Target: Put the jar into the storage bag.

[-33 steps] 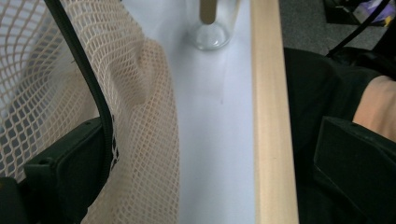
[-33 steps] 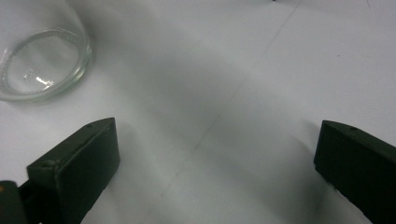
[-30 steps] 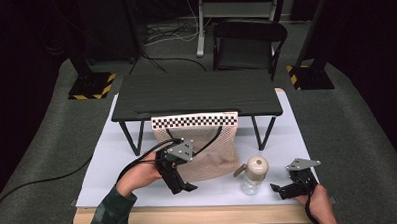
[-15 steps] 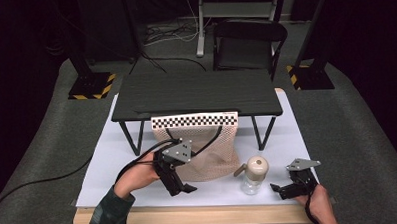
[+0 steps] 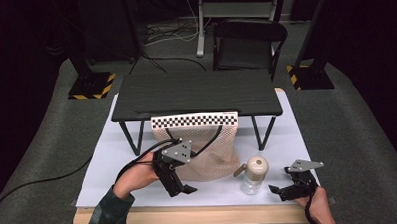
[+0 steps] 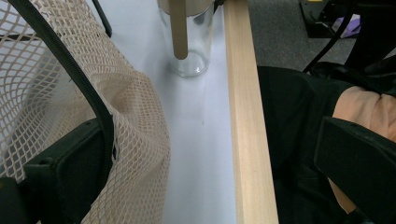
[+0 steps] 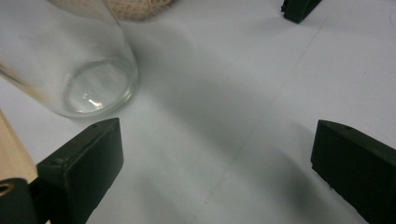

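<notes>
- Left gripper [image 5: 185,189], jaws apart, touched the beige mesh bag [image 5: 208,156].
- Right gripper [image 5: 279,190], jaws just narrowing yet open on nothing, sat at three o'clock of the clear glass jar [image 5: 252,176].

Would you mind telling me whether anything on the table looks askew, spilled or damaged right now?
Nothing looks spilled or broken. The glass jar stands upright on the white table top, its wooden lid on. The mesh bag slumps unevenly beside the small black table, as soft netting would, with one jaw of the left gripper against it.
</notes>
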{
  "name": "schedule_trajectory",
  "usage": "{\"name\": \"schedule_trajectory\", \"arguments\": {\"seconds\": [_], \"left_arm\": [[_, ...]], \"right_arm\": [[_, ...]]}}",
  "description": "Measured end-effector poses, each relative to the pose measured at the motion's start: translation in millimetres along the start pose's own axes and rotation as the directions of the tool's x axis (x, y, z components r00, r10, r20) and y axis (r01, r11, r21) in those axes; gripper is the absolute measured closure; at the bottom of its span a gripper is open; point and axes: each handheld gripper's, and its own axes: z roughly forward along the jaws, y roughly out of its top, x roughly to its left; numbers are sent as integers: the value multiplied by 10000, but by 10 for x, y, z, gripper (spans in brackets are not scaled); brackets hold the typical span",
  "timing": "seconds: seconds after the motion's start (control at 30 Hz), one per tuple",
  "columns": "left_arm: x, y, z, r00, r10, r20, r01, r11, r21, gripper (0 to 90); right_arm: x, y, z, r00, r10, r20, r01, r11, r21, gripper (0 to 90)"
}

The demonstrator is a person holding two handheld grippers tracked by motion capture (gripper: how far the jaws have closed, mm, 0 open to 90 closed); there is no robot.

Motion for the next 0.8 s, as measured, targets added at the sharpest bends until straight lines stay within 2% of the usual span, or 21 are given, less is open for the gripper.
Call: {"name": "schedule_trajectory", "arguments": {"seconds": [0.13, 0.33, 0.67, 0.8], "left_arm": [[-6, 8, -21, 10000, 45, 39, -45, 10000, -43, 0], [-25, 17, -62, 9999, 141, 43, -140, 9997, -187, 0], [-38, 28, -79, 9999, 117, 54, -116, 9997, -230, 0], [-43, 31, -88, 9999, 127, 47, -126, 9996, -261, 0]], "right_arm": [[121, 55, -59, 9993, -279, -252, 273, 9993, -253, 18], [267, 169, -146, 9957, -591, -720, 521, 9941, -956, 23], [528, 385, -158, 9827, -1176, -1433, 902, 9787, -1844, 25], [595, 455, -124, 9806, -1296, -1470, 988, 9747, -2004, 21]]}}
